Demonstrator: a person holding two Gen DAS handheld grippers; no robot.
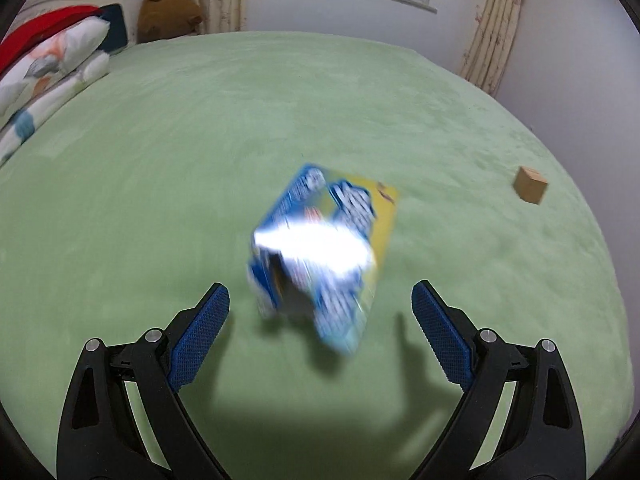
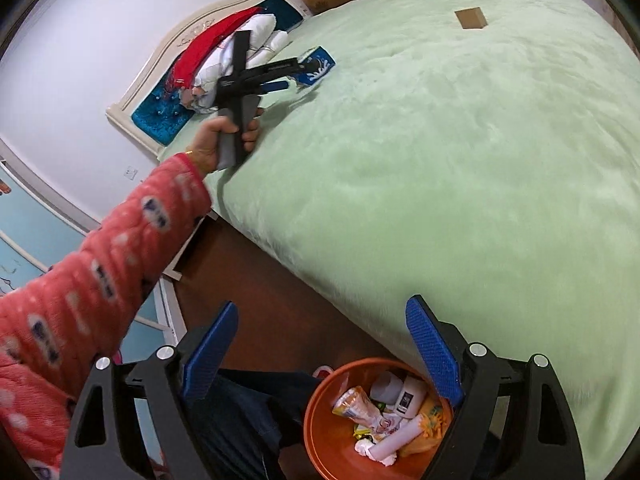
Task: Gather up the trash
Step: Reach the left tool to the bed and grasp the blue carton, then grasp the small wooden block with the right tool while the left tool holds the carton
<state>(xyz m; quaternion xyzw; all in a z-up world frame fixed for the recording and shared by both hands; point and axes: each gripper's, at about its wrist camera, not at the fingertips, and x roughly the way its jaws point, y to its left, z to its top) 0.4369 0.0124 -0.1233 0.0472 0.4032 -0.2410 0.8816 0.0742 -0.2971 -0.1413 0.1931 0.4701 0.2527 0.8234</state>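
Left wrist view, left to right: pillows and a plush bear at the head of the green bed. Your left gripper points down at the cover with its fingers wide apart. A blue-and-yellow packet, blurred, sits ahead of the tips and between their lines; the pads do not touch it. A small brown box lies well apart to the right, near the bed's edge.

Right wrist view, left to right: your red sleeve and left hand reach over the bed, the packet just past that tool's tips. Your right gripper stands spread with nothing between its fingers, above an orange bin on the floor beside the bed. The bin holds wrappers and paper. The box lies far off on the cover.
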